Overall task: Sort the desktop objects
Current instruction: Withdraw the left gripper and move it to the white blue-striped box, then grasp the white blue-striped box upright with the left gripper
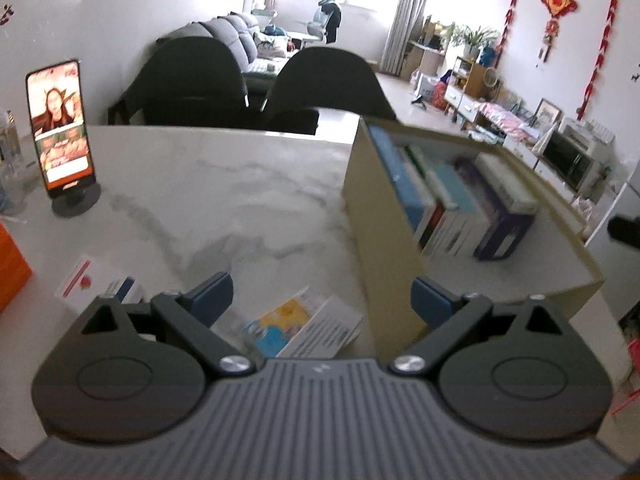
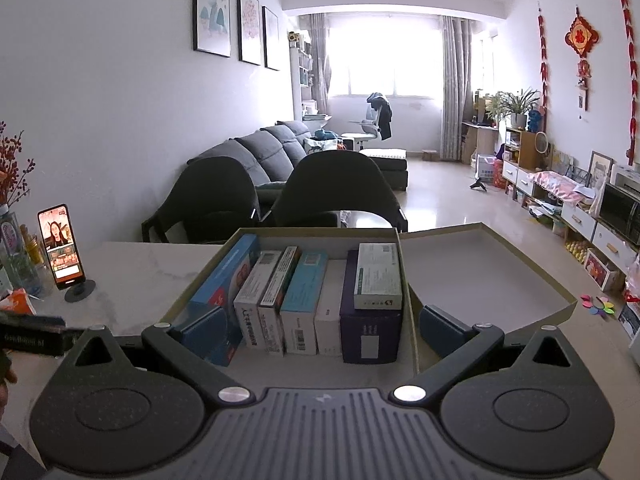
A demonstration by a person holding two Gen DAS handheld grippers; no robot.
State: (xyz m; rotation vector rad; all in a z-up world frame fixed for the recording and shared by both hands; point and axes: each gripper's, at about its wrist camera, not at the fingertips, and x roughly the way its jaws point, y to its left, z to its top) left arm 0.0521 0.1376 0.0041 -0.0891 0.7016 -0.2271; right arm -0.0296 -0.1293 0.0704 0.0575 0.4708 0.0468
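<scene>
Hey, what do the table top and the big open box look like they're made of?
The table top looks like marble or a marble-look slab: white with grey veins and a soft sheen. The open box looks like matte cardboard, thin tan walls with a pale lining.

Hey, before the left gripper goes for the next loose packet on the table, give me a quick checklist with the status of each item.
1. Left gripper open and empty: ok.
2. Yellow-blue packet lying loose on the table, below the left gripper: ok.
3. Storage box open: ok.
4. Free slot among the upright boxes: cannot tell.
5. Right gripper open, holding nothing: ok.
6. Red-white packet still outside: not ok.
</scene>
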